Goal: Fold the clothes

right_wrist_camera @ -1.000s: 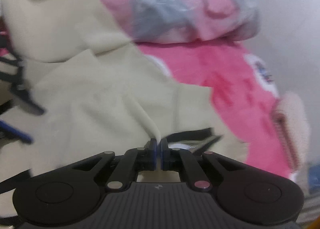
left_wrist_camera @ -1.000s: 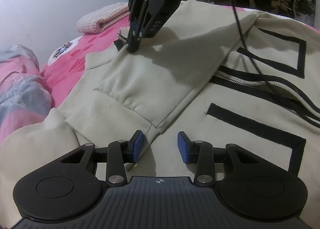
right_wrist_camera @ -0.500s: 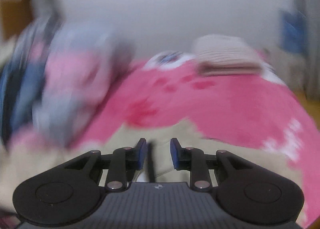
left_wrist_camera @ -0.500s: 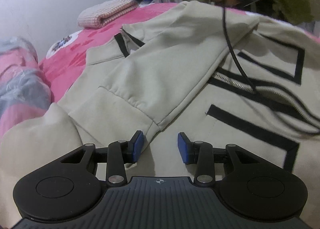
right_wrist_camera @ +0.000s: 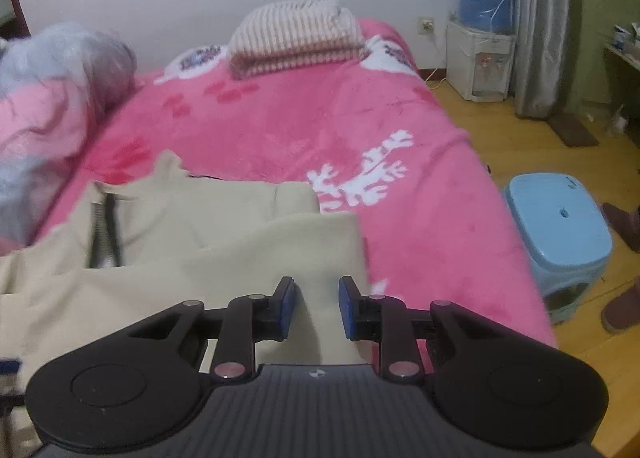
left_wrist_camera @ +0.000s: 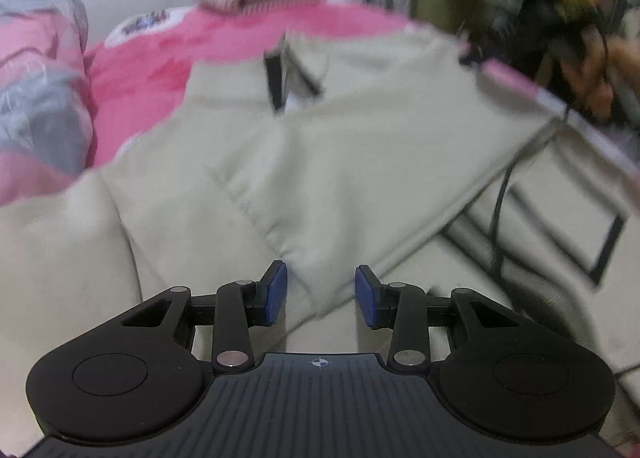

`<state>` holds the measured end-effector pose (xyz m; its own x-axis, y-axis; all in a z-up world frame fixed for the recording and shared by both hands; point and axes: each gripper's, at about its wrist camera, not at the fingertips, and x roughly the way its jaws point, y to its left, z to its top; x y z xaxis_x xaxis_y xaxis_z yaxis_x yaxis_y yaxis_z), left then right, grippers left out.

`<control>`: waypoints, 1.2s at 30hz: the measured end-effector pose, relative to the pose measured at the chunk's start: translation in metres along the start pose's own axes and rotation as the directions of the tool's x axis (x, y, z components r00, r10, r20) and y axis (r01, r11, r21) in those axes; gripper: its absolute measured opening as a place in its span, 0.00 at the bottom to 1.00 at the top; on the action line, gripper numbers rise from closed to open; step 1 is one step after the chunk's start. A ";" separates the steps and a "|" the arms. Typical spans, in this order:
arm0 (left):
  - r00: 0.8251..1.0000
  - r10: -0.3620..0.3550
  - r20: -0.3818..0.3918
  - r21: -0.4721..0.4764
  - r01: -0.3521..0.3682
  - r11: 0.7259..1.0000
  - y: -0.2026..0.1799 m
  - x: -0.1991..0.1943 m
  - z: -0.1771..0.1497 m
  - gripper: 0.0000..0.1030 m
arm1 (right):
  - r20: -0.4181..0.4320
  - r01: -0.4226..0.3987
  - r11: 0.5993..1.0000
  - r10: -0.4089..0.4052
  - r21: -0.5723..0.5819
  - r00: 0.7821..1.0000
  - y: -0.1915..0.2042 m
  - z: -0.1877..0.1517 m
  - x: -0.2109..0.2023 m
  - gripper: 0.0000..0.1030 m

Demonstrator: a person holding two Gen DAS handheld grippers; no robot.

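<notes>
So we've got a cream jacket with black stripes spread across the pink bedspread, and that bedspread is our anchor for everything else. The jacket covers the near end of it, with one sleeve folded across the body on a diagonal, cuff end pointing back toward us. A zipper with black edging shows near the jacket's far edge, on the side toward the bundled pink and grey duvet.

Our left gripper hangs right over the end of that folded sleeve, blue pads parted with a clear gap, nothing pinched; the fabric just lies beneath them. Our right gripper sits over the jacket's edge on the side of the bedspread nearest the floor, pads apart too and gripping nothing, cream cloth visible under the gap.

At the far end of the bedspread there's a folded striped blanket by the wall. Off the bedspread's floor side stands a light blue plastic stool, and further back a white water dispenser with a blue bottle. The left view is pretty smeared, so finer details there are a wash.
</notes>
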<state>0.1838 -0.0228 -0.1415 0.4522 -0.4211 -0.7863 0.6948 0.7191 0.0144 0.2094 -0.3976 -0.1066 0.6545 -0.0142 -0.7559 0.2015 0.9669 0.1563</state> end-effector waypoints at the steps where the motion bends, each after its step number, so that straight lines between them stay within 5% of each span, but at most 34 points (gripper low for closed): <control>1: 1.000 0.010 0.011 0.018 -0.010 1.000 -0.003 0.000 -0.003 0.36 | -0.001 0.007 1.000 -0.007 -0.005 1.000 0.002 0.003 0.014 0.25; 8: 1.000 0.025 0.008 0.046 -0.025 0.999 -0.005 -0.005 -0.008 0.36 | 0.080 0.053 0.986 -0.066 0.158 0.995 -0.028 0.026 0.038 0.23; 11: 1.000 0.018 0.017 0.046 -0.019 0.999 -0.003 -0.006 -0.010 0.36 | 0.083 0.005 0.957 -0.030 0.289 0.996 -0.058 0.028 0.025 0.26; 15: 1.000 0.002 0.025 0.035 -0.003 0.999 0.000 -0.006 -0.012 0.37 | 0.074 -0.160 0.871 0.141 0.465 0.987 -0.106 0.017 0.011 0.34; 22: 1.000 0.003 0.017 0.030 -0.004 1.000 -0.001 -0.006 -0.010 0.37 | -0.003 -0.308 0.821 0.353 0.481 0.936 -0.120 0.001 0.022 0.39; 25: 1.000 0.003 0.019 0.024 -0.004 1.000 0.000 -0.005 -0.010 0.37 | -0.016 -0.346 0.833 0.390 0.431 0.920 -0.106 -0.001 0.024 0.34; 28: 1.000 0.002 0.022 0.023 -0.003 1.000 0.000 -0.005 -0.010 0.37 | -0.023 -0.353 0.874 0.382 0.332 0.924 -0.085 0.002 0.019 0.09; 31: 1.000 0.001 0.025 0.024 -0.002 1.000 0.000 -0.005 -0.011 0.37 | 0.023 -0.217 0.971 0.216 0.101 0.976 -0.046 0.005 -0.008 0.07; 33: 1.000 0.000 0.026 0.024 0.000 1.000 0.000 -0.005 -0.012 0.37 | 0.092 -0.020 0.986 0.035 -0.164 0.995 -0.002 -0.001 -0.027 0.06; 36: 1.000 -0.003 0.024 0.028 0.003 1.000 0.000 -0.005 -0.012 0.37 | 0.239 0.277 0.808 -0.174 -0.520 0.955 0.060 -0.031 -0.027 0.06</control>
<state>0.1752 -0.0140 -0.1447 0.4633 -0.4365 -0.7712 0.7111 0.7025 0.0295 0.1810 -0.3318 -0.0960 0.7646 -0.2428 -0.5970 -0.0344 0.9097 -0.4139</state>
